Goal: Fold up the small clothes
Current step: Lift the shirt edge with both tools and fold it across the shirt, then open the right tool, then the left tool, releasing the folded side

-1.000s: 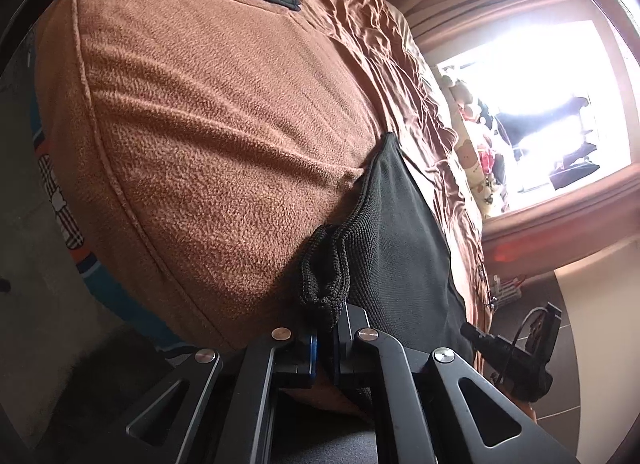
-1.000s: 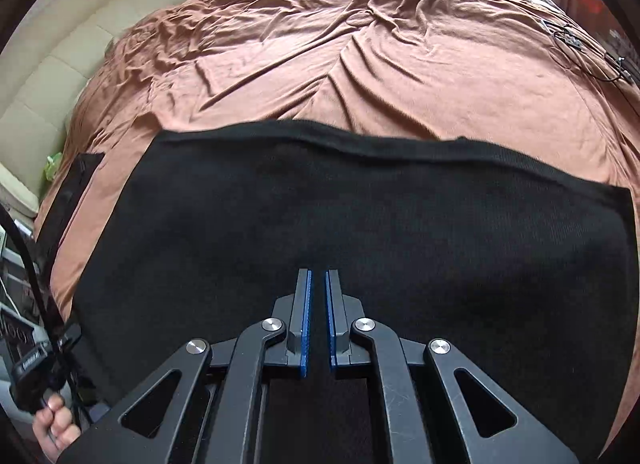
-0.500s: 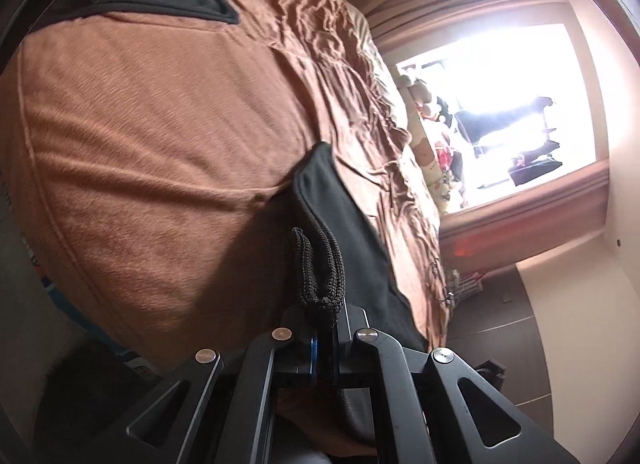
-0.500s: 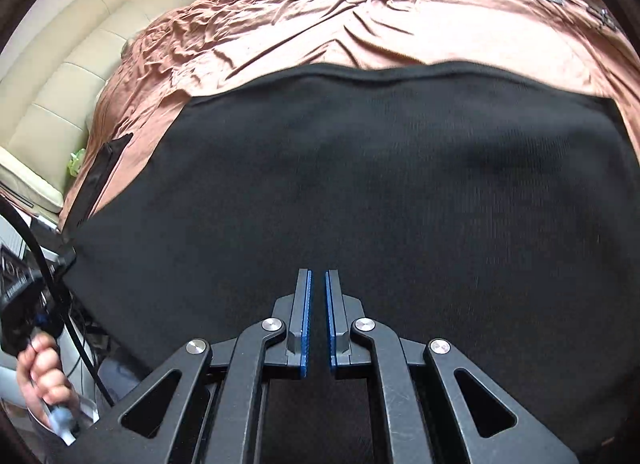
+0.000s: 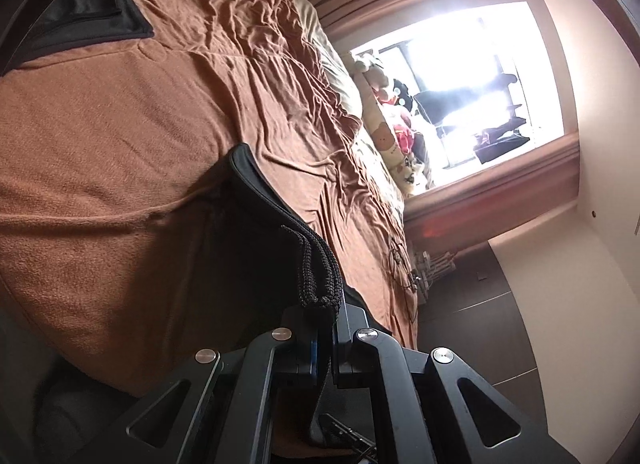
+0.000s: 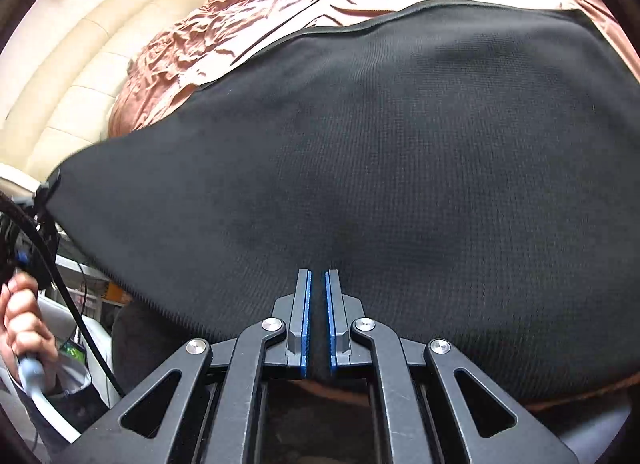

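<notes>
With your left claw [image 5: 326, 328] pinching the knit hem and your right claw [image 6: 317, 322] clamped on the near edge, the black garment [image 6: 360, 151] now lifts higher off the bed [image 5: 120, 135], its far edge swinging forward for the fold.

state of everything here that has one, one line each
left gripper: shut on the hem of the black knit garment
right gripper: shut on the garment's near edge
black knit garment: lifted at the near side, stretched between both grippers, far edge on the bed
brown blanket: spread over the bed, wrinkled
second dark garment: lying flat on the blanket, apart from the held one
</notes>
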The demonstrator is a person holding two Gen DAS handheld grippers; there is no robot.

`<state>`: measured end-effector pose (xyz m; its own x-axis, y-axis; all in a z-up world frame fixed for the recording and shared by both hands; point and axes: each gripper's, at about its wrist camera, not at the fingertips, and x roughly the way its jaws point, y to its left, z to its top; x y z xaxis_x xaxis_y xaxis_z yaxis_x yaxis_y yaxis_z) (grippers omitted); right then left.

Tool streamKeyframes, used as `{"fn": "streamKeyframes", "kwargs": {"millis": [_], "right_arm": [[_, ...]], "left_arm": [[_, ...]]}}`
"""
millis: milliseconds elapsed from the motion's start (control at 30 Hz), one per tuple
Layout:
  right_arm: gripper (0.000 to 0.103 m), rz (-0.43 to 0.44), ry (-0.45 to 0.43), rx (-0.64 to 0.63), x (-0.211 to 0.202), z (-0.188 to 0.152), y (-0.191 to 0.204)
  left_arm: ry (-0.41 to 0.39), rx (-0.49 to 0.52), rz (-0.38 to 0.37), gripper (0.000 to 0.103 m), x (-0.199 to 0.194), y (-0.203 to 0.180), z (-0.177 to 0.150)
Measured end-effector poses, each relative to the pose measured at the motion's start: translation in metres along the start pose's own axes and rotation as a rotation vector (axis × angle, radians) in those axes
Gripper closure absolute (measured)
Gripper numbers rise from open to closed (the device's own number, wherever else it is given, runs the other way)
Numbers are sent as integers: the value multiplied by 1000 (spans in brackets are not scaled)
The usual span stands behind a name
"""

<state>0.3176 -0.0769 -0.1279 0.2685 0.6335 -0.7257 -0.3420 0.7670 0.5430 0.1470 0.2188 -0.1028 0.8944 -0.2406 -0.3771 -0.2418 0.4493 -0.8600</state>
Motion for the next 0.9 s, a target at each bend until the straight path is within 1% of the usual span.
{"fn": "streamKeyframes", "kwargs": {"millis": [233,400,567,767,800,867,900], "right_arm": [[100,57,19,-20,0,-20,-1],[100,76,12,-2,-10,-18,-13],[99,81,-80,14,-46,-13,-31],[99,41,-174,24,-91,-16,-57],[97,38,-188,28,-98,-17,-60],[80,29,-213,36,-109,-18,-68],[57,23,-228,38,-116,-22,-71]], "left_arm": [[43,48,-46,100,17,-37,0],[78,84,-82,99,32,-67,-3],[120,133,-116,100,47,-96,-11],[180,192,-151,100,68,-132,-24],[191,204,-158,99,73,-138,-27],[211,220,-167,99,79,-147,-32],[224,231,-172,99,83,-153,-36]]}}
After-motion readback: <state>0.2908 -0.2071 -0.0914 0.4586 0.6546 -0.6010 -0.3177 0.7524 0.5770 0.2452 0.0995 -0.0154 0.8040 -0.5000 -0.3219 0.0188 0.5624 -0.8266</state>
